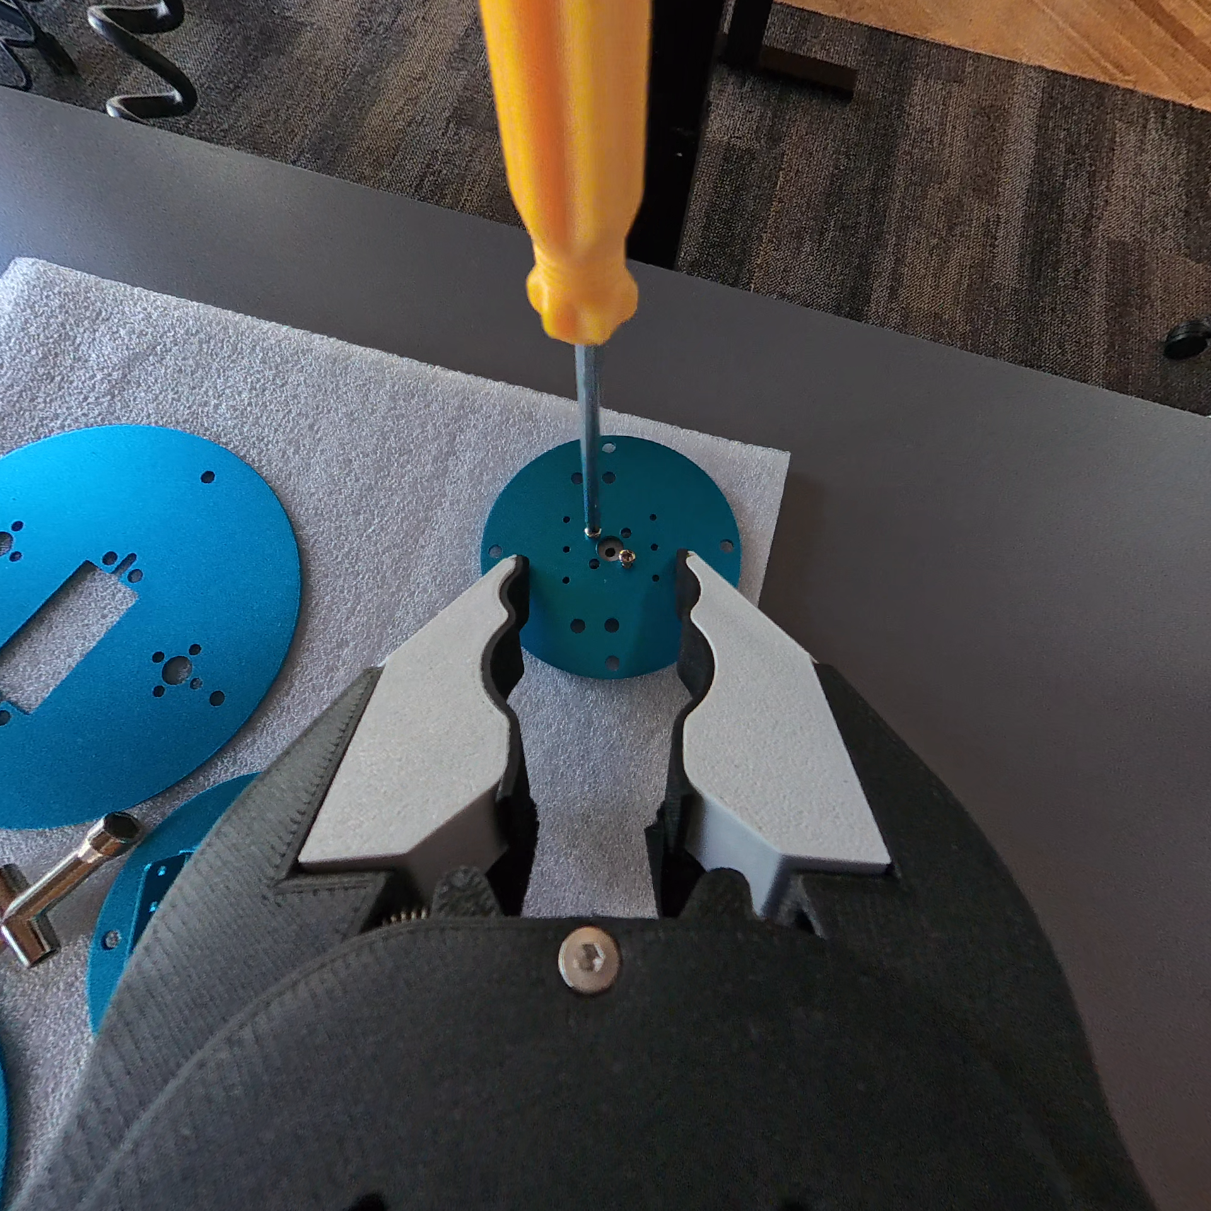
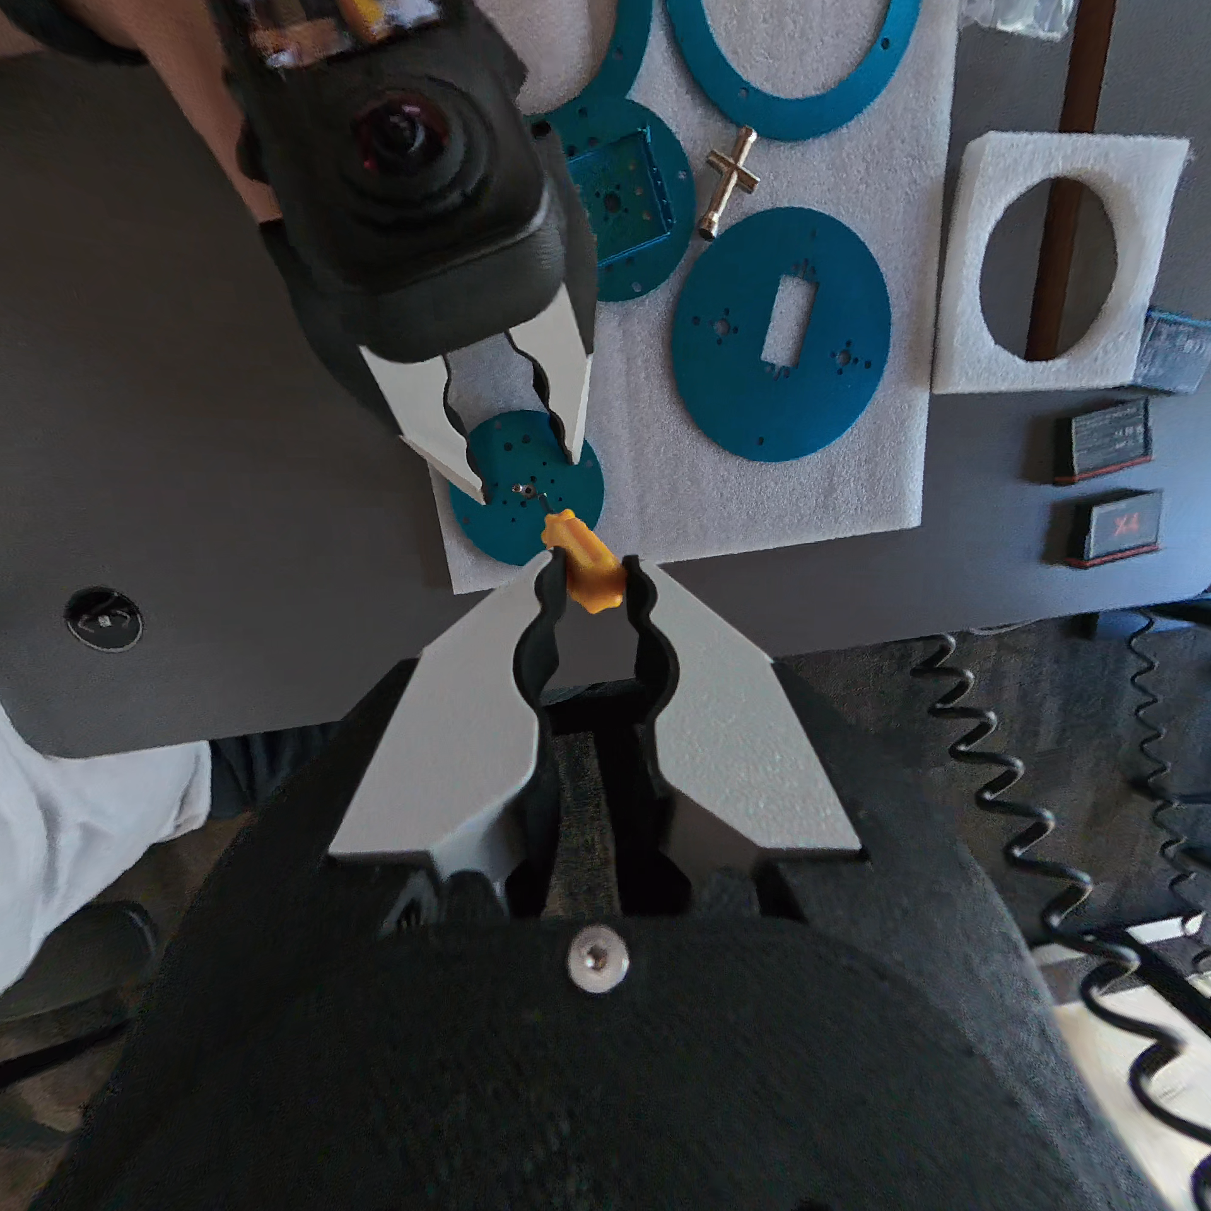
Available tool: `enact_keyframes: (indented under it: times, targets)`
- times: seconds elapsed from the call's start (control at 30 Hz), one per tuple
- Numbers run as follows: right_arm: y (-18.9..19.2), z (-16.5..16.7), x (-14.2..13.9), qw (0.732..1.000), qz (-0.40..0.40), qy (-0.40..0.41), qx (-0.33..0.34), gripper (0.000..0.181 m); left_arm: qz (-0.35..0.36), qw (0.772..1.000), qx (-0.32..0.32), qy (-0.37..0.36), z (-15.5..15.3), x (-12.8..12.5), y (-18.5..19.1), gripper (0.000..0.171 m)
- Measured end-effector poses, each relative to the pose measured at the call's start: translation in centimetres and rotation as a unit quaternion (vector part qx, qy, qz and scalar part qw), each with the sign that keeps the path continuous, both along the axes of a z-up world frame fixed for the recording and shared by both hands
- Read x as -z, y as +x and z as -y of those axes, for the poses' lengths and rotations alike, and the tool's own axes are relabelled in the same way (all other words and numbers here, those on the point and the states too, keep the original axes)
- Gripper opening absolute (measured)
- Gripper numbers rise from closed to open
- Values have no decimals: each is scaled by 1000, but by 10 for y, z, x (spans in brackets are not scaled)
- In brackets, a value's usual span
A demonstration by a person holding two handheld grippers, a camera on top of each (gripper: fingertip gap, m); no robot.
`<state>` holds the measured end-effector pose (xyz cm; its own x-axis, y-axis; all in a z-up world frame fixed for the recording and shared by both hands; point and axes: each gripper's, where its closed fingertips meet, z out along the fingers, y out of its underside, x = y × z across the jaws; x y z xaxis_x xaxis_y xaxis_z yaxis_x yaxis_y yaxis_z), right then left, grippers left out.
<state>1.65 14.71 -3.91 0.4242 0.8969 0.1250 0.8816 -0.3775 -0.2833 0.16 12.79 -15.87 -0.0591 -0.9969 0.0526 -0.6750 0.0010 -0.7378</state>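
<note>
The right tool [image 2: 593, 567] is clamped on a yellow plastic-handled screwdriver [image 2: 583, 563]. Its tip rests on a small round blue metal plate [image 1: 613, 557]. The left tool [image 1: 599, 570] stands apart over this plate's edges.

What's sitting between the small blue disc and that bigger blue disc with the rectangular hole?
Only bare white foam sheet lies between the small blue disc and the large blue disc; the left wrist view shows it, and the right wrist view agrees.
</note>
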Motion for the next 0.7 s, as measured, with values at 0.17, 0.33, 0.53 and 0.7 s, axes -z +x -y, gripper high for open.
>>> enact_keyframes:
  times: [0.17, 0.33, 0.53, 0.7]
  targets:
    - [7, -1, 1, 993, 15, -29, 112, 18, 3, 1000, -1, -3, 0, 0, 0, 44]
    - [4, 0, 0, 994, 31, -26, 103, 18, 18, 999, 7, -26, 4, -4, 4, 39]
    - [-4, -5, -1, 996, 8, -9, 93, 18, 109, 993, -11, -34, -1, -34, 23, 36]
    - [-15, -11, -1, 995, -66, 9, 81, 17, 133, 991, -21, 5, -7, -41, 26, 3]
